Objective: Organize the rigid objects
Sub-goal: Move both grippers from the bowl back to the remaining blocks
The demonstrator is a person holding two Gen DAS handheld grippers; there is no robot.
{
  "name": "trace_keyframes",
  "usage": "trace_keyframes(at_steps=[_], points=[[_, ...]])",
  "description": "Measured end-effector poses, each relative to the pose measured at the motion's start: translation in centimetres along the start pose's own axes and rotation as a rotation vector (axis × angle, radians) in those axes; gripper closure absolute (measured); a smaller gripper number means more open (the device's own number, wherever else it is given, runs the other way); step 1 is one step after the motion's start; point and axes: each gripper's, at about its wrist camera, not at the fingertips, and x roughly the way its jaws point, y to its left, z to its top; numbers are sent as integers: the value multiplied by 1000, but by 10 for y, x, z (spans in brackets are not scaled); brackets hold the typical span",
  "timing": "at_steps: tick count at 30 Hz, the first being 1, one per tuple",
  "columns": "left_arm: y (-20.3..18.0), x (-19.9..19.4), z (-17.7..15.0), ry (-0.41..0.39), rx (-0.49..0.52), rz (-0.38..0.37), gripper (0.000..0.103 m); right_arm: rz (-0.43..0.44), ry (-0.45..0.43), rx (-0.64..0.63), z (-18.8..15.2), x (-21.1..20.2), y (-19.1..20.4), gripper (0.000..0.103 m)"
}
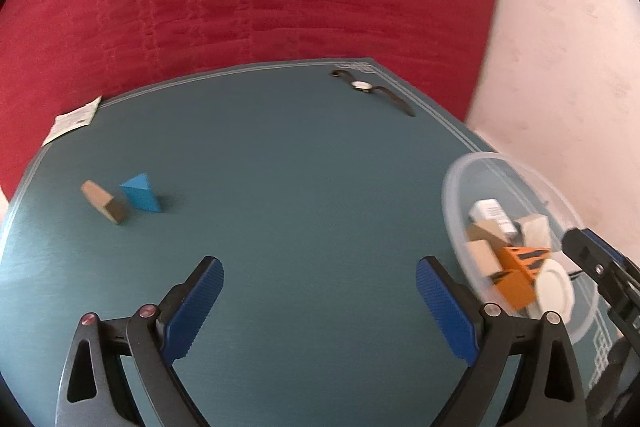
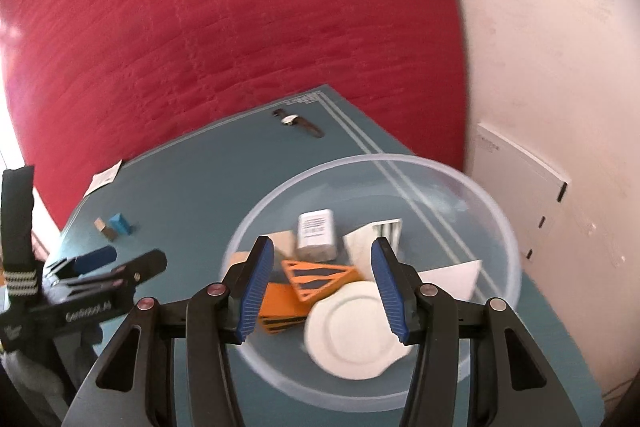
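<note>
tongs both stand spread with nothing between the pads: the left gripper (image 1: 320,301) over bare teal mat (image 1: 300,167), the right gripper (image 2: 322,285) over the clear plastic bowl (image 2: 460,183) holding orange striped blocks (image 2: 320,277), a round white lid (image 2: 352,335) and a white charger (image 2: 316,235). well apart on the mat, a blue triangular block (image 1: 142,193) sits just beside a brown wooden block (image 1: 105,202); a wristwatch (image 1: 366,87) lies near the far corner.

A blue wedge block (image 1: 142,193) and a tan wooden block (image 1: 103,201) lie just beside each other near the mat's (image 1: 300,167) left edge; orange, tan and white pieces sit in the clear bowl (image 2: 472,187) at its right edge.
</note>
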Motion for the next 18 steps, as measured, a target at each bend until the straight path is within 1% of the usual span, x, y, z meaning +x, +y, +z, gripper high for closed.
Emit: trace_keyframes(at_steps=[18], points=[[94,-7,6,-22,-141,155,4,147,57,-107,-13,9,71,50]])
